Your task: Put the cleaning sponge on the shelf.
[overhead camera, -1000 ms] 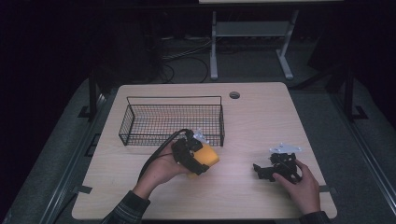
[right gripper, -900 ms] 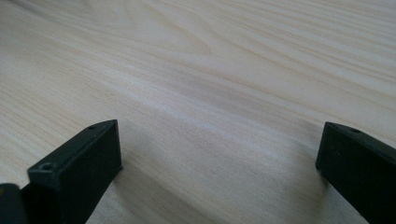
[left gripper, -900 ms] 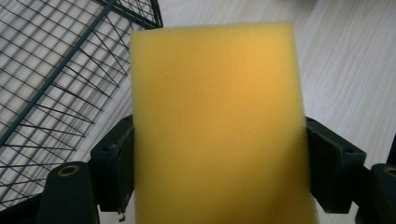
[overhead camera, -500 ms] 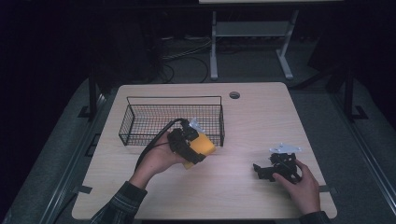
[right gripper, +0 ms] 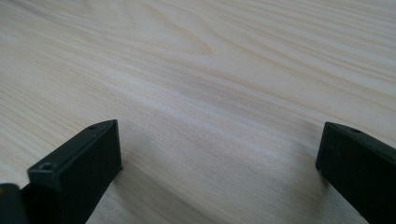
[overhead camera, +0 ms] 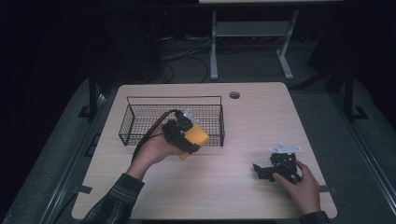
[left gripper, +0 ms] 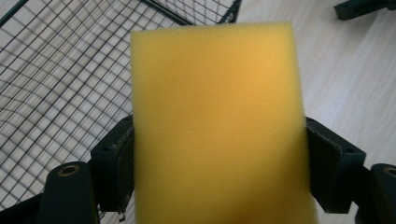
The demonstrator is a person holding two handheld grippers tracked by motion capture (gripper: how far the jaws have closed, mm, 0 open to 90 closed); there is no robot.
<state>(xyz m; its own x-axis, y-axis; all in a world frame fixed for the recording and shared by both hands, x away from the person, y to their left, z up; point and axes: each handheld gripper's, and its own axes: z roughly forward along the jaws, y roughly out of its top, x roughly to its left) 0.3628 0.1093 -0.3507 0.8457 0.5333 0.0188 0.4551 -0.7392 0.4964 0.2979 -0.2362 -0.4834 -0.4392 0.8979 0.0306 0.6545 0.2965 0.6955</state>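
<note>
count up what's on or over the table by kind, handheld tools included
yellow sponge: 1, clamped in the left tool
black wire basket: 1
handheld tools: 2, left one plus the right tool, open and empty on the table
total: 4

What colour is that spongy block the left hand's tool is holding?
Yellow. The sponge shows best in the left gripper view, clamped between black fingers.

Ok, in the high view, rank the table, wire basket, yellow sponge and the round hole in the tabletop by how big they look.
Largest to smallest as they appear:
1. table
2. wire basket
3. yellow sponge, partly hidden by the left gripper, lifted nearer the camera
4. round hole
</note>
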